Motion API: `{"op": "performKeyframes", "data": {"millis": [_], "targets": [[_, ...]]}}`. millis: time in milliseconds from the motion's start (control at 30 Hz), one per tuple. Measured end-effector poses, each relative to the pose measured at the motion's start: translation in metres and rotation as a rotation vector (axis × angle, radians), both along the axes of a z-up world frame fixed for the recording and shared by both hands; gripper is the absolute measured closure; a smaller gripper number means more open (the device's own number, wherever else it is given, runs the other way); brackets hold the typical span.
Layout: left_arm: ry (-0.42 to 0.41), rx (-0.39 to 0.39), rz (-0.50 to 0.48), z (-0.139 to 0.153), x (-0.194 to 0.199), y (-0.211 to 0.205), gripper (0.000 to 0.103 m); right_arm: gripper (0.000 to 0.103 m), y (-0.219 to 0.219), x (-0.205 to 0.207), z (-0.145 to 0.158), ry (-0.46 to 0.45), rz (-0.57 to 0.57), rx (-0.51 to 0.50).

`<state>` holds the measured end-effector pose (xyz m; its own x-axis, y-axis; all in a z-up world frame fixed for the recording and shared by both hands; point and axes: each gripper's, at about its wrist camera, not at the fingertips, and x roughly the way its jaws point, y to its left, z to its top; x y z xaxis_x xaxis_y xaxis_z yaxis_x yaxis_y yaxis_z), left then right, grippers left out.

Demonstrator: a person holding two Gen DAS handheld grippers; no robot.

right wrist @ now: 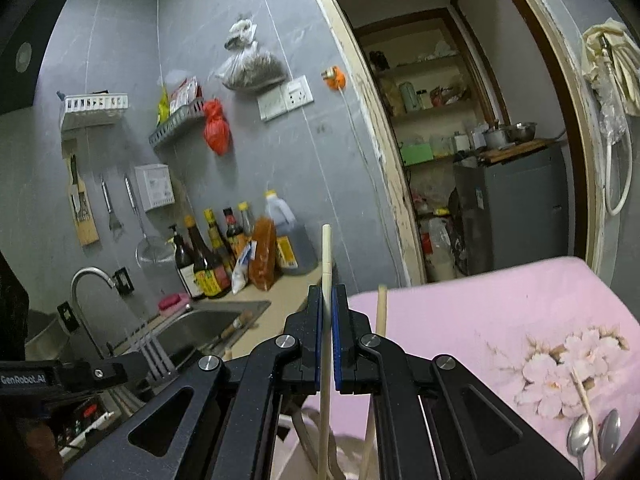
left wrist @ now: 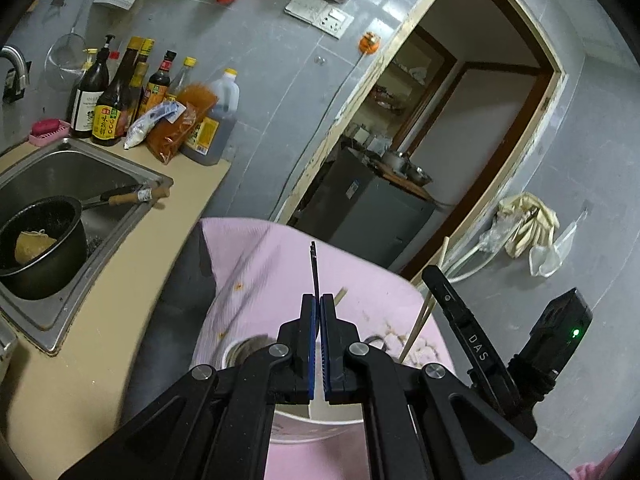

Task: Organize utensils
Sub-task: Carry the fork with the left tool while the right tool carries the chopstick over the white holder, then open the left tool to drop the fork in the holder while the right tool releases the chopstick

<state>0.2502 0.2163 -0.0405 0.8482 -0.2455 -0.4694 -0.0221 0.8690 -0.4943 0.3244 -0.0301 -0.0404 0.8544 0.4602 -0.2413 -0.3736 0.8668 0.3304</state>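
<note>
- Between the right gripper's blue pads: one pale chopstick, straight, round-tipped, standing near upright; jaws pinched narrow on it, tip rising above the fingertips.
- Just right of that gripper: a second pale chopstick, loose, not gripped; its lower end drops toward a white cylindrical container below the jaws.
- Left gripper: jaws closed tight on a thin dark utensil, seen edge-on, sticking up past the fingertips. Type of utensil cannot be told from the left wrist view.
- In the right wrist view the left gripper's utensil shows blurred grey prongs, perhaps three; count uncertain.
- Below the left gripper: white container, round rim, smooth wall.
- Both grippers over a pink cloth, soft, with a pale floral print.
- On the cloth, lower right corner: two metal spoons, shiny, bowls side by side, beside one more thin wooden stick.
- Beyond: steel sink in a tan counter, one black pot inside.
</note>
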Motion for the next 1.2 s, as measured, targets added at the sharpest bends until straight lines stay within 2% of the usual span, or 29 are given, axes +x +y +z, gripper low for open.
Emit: {"op": "performKeyframes", "data": {"millis": [167, 333, 467, 567, 700, 767, 833, 933, 1033, 1100, 1167, 1200], "targets": [[0.030, 0.038, -0.033, -0.010, 0.002, -0.012, 0.100, 0.099, -0.001, -0.004, -0.012, 0.030, 0.012, -0.016], [0.036, 0.062, -0.053, -0.009, 0.003, -0.019, 0.100, 0.098, -0.004, -0.011, -0.017, 0.047, 0.035, -0.027], [0.048, 0.055, -0.056, -0.007, 0.003, -0.020, 0.100, 0.095, -0.009, -0.014, -0.018, 0.069, 0.046, -0.027], [0.045, 0.046, -0.055, -0.006, 0.003, -0.019, 0.100, 0.086, -0.012, -0.017, -0.015, 0.072, 0.050, -0.021], [0.052, 0.056, -0.056, -0.005, 0.003, -0.022, 0.100, 0.084, -0.016, -0.021, -0.012, 0.080, 0.052, -0.015], [0.056, 0.058, -0.054, -0.004, 0.003, -0.024, 0.100, 0.079, -0.021, -0.025, -0.007, 0.078, 0.045, -0.013], [0.051, 0.064, -0.055, -0.003, 0.003, -0.026, 0.100, 0.068, -0.025, -0.027, -0.002, 0.074, 0.037, -0.006], [0.040, 0.081, -0.058, 0.001, 0.001, -0.031, 0.099, 0.062, -0.037, -0.032, 0.007, 0.066, 0.014, 0.003], [0.019, 0.100, -0.061, 0.008, -0.001, -0.040, 0.093, 0.053, -0.051, -0.036, 0.016, 0.057, -0.018, 0.010], [-0.002, 0.106, -0.060, 0.012, -0.003, -0.046, 0.075, 0.048, -0.062, -0.039, 0.022, 0.049, -0.039, 0.009], [-0.032, 0.105, -0.057, 0.016, -0.005, -0.054, 0.064, 0.043, -0.074, -0.043, 0.027, 0.042, -0.060, 0.004], [-0.040, 0.106, -0.057, 0.018, -0.005, -0.057, 0.062, 0.039, -0.080, -0.046, 0.029, 0.038, -0.071, 0.002]]}}
